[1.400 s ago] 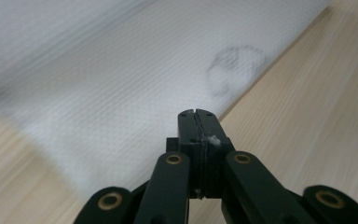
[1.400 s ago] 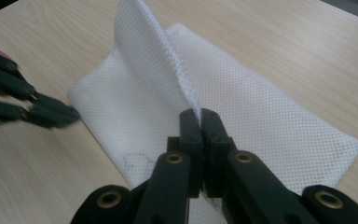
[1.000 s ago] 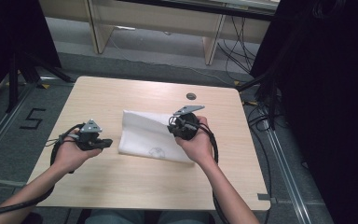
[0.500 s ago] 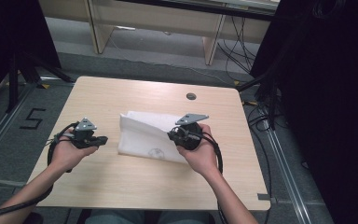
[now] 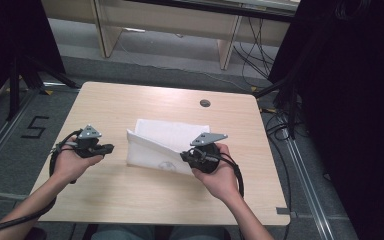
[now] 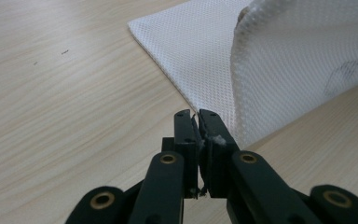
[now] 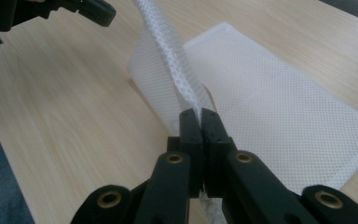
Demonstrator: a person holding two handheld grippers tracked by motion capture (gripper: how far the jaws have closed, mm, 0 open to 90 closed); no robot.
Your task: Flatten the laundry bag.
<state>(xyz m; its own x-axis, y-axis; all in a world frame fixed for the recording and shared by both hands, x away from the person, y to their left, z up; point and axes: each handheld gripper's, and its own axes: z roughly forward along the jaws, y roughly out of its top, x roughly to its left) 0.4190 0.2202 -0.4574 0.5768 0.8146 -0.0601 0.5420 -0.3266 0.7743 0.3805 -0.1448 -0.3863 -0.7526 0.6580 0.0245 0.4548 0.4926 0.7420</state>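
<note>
My table (image 5: pixel 130 100): pale wood, rounded corners, faint grain, few small dark specks in left gripper view. Round dark grommet hole (image 5: pixel 205 103) near far edge, right of middle. Beyond table, light wooden bench legs (image 5: pixel 103 27) on grey floor (image 5: pixel 155 65). Loose black cables (image 5: pixel 252 45) run down behind far right leg. Black curtain (image 5: pixel 350 100) along right side. Floor at my left: yellow-black tape marks, painted number 5 (image 5: pixel 34 127). Metal rail (image 5: pixel 305 190) runs along floor at right.
</note>
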